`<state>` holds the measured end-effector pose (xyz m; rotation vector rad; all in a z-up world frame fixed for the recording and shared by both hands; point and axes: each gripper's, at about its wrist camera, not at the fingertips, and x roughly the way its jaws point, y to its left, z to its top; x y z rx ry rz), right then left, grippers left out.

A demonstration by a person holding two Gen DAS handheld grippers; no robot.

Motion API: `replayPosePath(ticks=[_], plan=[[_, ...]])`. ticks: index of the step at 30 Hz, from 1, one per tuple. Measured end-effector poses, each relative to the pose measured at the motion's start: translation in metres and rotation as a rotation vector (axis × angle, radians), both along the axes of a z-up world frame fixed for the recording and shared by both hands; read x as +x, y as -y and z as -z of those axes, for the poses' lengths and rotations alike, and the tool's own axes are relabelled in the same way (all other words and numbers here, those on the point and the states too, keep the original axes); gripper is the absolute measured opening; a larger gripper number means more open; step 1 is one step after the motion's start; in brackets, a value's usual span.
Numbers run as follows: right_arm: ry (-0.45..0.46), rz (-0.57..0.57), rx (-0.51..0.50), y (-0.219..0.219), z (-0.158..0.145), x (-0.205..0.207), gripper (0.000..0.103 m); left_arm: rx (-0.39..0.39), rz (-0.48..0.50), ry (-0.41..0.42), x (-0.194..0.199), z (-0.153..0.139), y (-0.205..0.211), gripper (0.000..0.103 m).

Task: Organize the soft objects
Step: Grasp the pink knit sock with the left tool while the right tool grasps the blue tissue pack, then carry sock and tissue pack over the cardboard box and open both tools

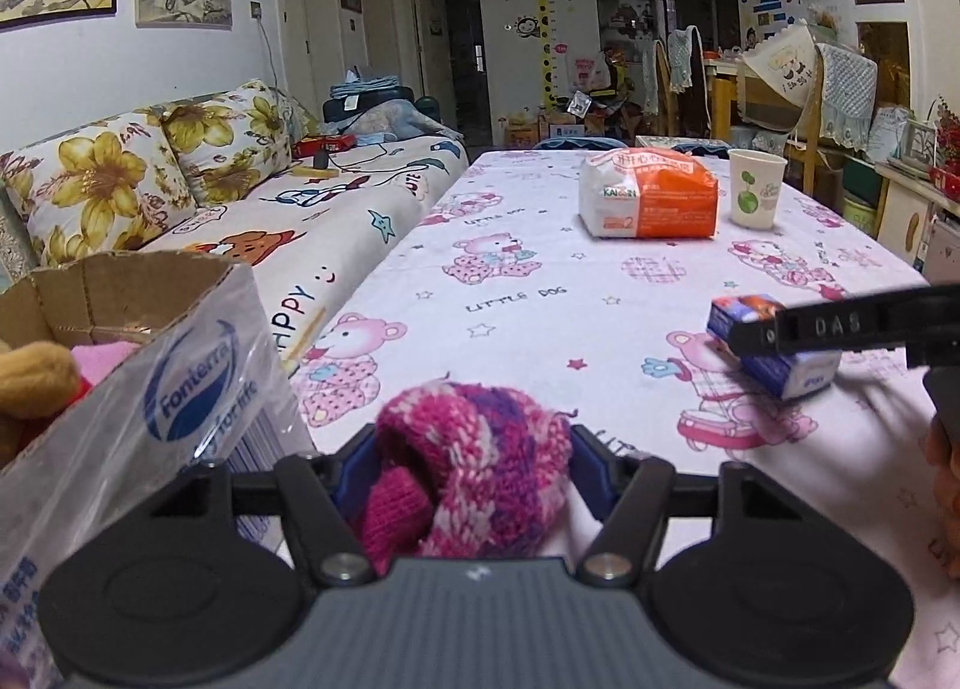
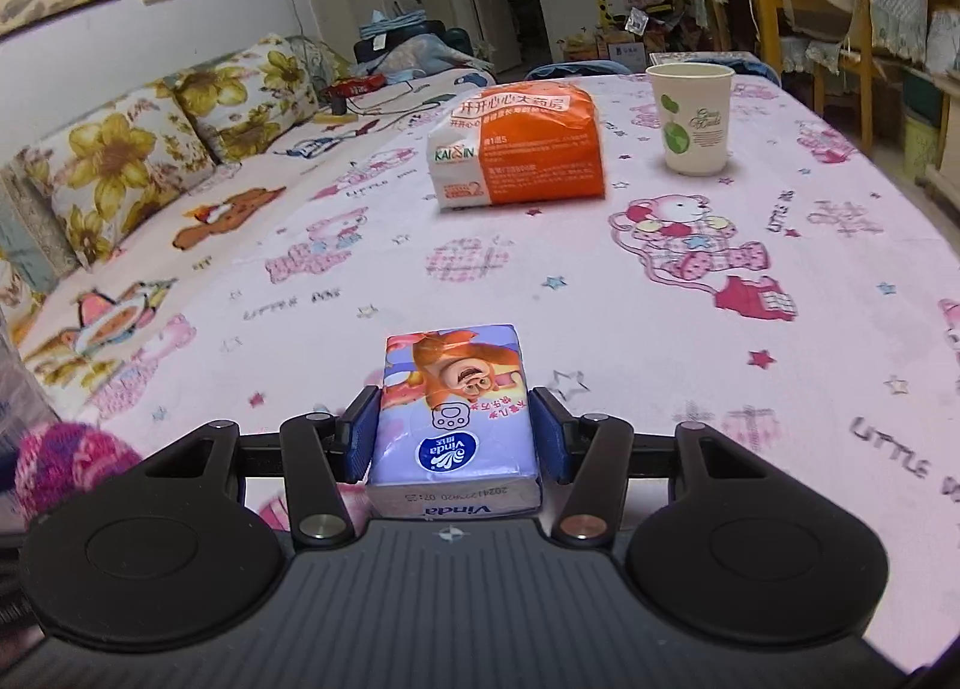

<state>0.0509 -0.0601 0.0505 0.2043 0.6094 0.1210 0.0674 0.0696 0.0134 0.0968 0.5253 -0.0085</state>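
Pink knit hat (image 1: 474, 461) clenched in left claw (image 1: 474, 467) | right claw (image 2: 456, 437) grasping tissue pack (image 2: 456, 419)

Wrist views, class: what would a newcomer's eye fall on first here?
The pink-and-purple knitted woollen piece fills the left gripper, beside a cardboard box holding a plush toy. The right gripper clamps a small purple Vinda tissue pack. Farther back, an orange-and-white tissue bag lies left of a paper cup.
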Motion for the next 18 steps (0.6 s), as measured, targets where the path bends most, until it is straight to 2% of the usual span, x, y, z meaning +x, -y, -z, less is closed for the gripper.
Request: replayPosePath(ticks=[8,18], plan=[[-0.026,-0.018,-0.089,-0.011,-0.004,-0.021,0.065,-0.039,0.034,-0.010,-0.012,-0.005,0.002,0.061],[-0.057,0.000,-0.093,-0.014,-0.009,-0.051,0.065,-0.077,0.090,-0.028,-0.025,-0.009,0.008,0.059]])
